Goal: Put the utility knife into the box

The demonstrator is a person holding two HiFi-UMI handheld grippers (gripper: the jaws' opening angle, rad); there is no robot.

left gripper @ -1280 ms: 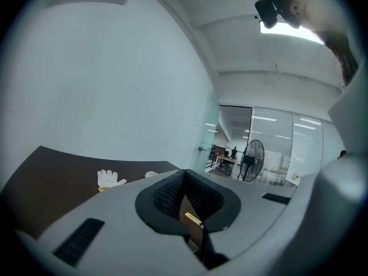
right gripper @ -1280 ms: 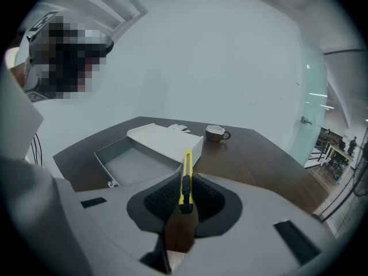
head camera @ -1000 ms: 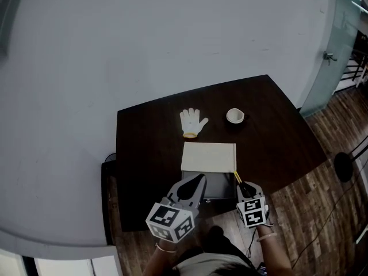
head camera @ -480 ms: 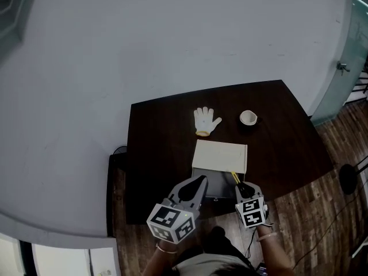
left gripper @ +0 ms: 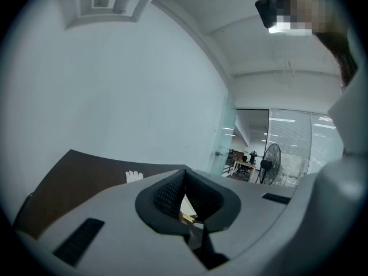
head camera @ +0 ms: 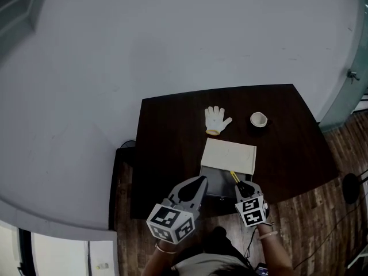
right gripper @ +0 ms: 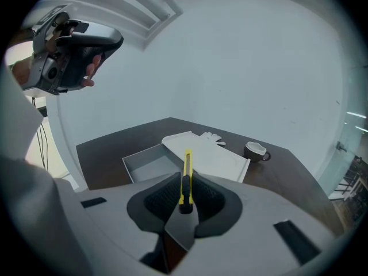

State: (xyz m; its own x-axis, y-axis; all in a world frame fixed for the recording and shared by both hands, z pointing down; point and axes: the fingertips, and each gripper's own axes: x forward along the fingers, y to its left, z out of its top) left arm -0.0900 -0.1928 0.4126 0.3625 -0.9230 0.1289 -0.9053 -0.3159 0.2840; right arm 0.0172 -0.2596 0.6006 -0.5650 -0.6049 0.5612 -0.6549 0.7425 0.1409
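A: R gripper (right gripper: 184, 184)?
B: Jaws pinch the yellow utility knife (right gripper: 187, 164) by its black end. The tip sticks out fwd, by the right side of the open box (right gripper: 144, 165), not inside.
A: L gripper (left gripper: 185, 174)?
B: Jaws pressed together, nothing btw them, near the box's front edge. The lid (head camera: 229, 157) lies just behind the box.
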